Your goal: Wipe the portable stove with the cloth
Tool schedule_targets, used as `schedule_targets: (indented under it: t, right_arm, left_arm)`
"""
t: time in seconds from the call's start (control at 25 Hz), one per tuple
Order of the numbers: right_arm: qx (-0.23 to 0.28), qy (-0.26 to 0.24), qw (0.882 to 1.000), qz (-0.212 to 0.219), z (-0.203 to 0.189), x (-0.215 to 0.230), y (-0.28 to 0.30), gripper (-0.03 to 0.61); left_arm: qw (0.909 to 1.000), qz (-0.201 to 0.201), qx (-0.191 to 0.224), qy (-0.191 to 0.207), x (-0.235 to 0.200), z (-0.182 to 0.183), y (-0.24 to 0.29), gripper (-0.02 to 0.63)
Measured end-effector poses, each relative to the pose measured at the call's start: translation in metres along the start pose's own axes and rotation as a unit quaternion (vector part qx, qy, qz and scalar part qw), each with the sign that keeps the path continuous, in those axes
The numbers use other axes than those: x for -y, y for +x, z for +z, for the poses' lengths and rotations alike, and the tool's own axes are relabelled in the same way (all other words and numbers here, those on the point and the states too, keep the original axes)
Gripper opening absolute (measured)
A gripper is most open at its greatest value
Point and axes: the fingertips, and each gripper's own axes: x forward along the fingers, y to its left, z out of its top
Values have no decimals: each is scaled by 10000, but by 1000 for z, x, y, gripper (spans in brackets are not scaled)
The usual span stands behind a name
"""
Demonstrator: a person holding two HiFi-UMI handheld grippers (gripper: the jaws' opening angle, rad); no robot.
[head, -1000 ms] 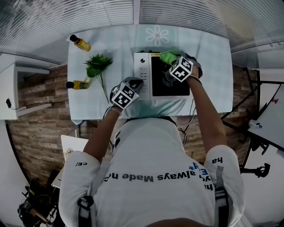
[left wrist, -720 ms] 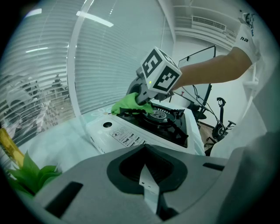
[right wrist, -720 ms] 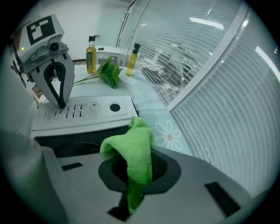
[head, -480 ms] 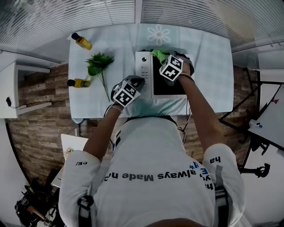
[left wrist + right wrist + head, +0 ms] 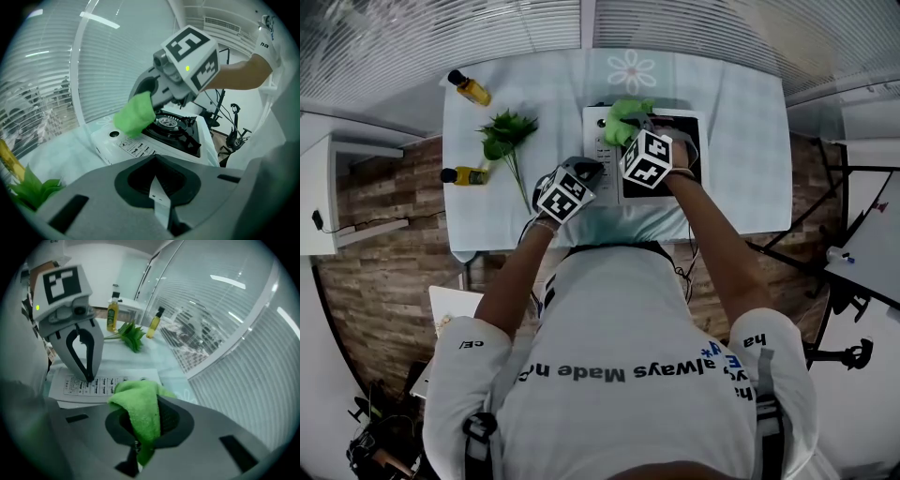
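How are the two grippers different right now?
The right gripper is shut on the green cloth; the left gripper is shut on nothing. The right gripper holds the cloth over the stove's far left corner; the left gripper's tips point down at the stove's white control panel. Both carry a marker cube and are at the stove.

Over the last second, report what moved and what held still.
The right gripper, shut on the green cloth, swept left across the portable stove, from the burner area to the white control panel. Nothing was let go. The left gripper stayed shut at the stove's near-left edge; the bottles and the plant did not move.
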Motion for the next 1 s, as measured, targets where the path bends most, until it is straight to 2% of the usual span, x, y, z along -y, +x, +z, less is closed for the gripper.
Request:
schedule_targets:
  t: [0.08,0.16,0.24,0.48,0.64,0.8,1.0]
  right_arm:
    - [-210,-204,9995,153,-9,-20,18,23]
    - [-260,-237,9993,90,-14,-26,25,23]
    - [-259,-69,9996,119,-16,-26,24,23]
    - [-354,357,9969,600,-23,-47,8,23]
    - [-444,403,9948,817,-31,-66,-4,23]
    - [-609,448,9886,1300,-35,-87,-15,23]
    - [-764,533,9747,2033,-34,-113,-33,23]
  left_arm:
    - [10000,-20,-6,14,0,0,0,12]
    - [10000,-61,-20,22,0,-1,1,12]
    - [10000,-84,-35,36,0,-1,2,12]
    - [9999,-84,-27,72,0,0,0,12]
    - [9999,-108,-59,97,0,-1,1,12]
    - [9998,-115,-47,144,0,1,0,12]
    - [9997,-135,-61,176,1,0,1,12]
